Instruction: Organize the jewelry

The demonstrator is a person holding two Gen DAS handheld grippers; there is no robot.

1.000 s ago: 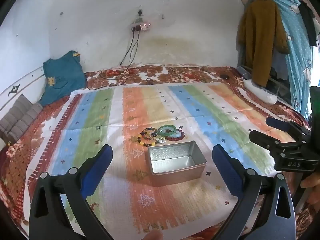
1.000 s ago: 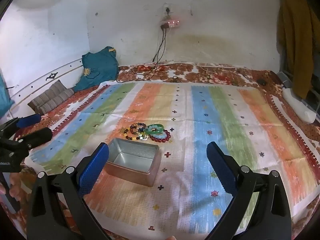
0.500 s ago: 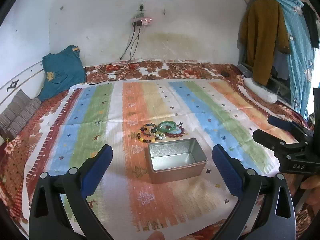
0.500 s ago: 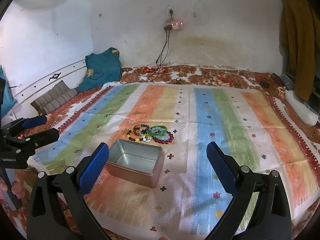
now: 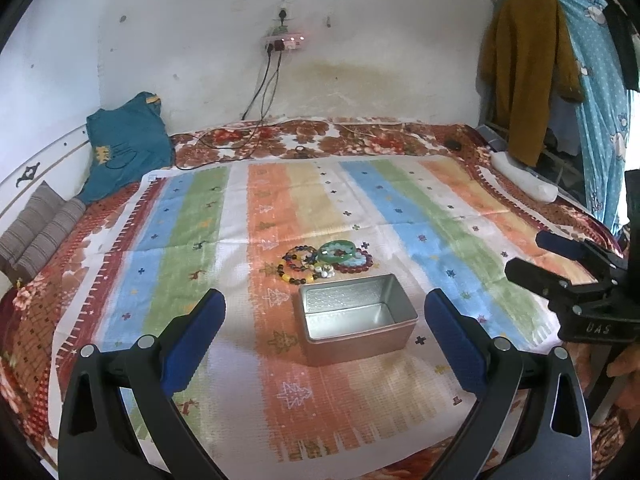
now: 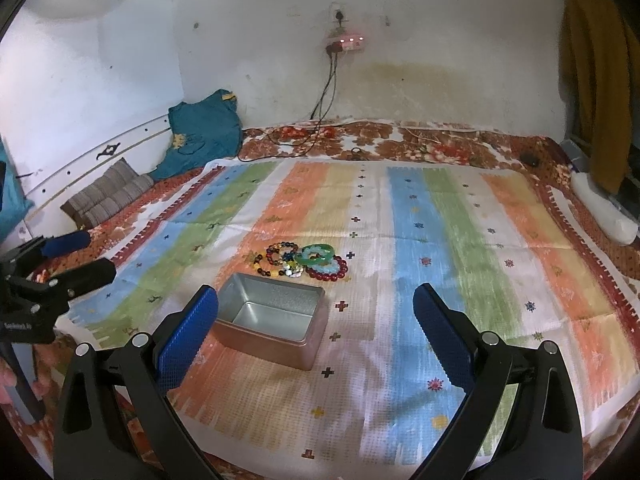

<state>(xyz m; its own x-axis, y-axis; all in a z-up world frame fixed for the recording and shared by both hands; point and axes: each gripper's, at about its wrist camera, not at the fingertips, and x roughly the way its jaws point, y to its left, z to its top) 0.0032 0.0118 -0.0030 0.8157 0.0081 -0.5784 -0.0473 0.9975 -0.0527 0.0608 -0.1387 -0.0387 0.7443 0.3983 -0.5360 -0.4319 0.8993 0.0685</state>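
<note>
A pile of bead bracelets (image 5: 310,266) with a green bangle (image 5: 338,251) lies on the striped cloth (image 5: 200,248), just behind an open, empty metal tin (image 5: 356,320). My left gripper (image 5: 325,338) is open and empty, hovering short of the tin. In the right wrist view the bracelets (image 6: 288,262), green bangle (image 6: 316,254) and tin (image 6: 272,320) sit left of centre. My right gripper (image 6: 316,340) is open and empty, near the tin's right side. Each gripper shows in the other's view, the right gripper (image 5: 560,264) and the left gripper (image 6: 60,260).
The cloth covers a floral-sheeted bed (image 5: 360,136) against a white wall. A teal garment (image 5: 124,148) and striped cushions (image 5: 36,228) lie at the far left. A white pillow roll (image 5: 524,178) and hanging clothes (image 5: 528,72) are at the right. Charger cables (image 5: 260,92) hang from a wall socket.
Both grippers have drawn back and risen a little, so the tin and bracelets look slightly farther off. Nothing was picked up or moved.
</note>
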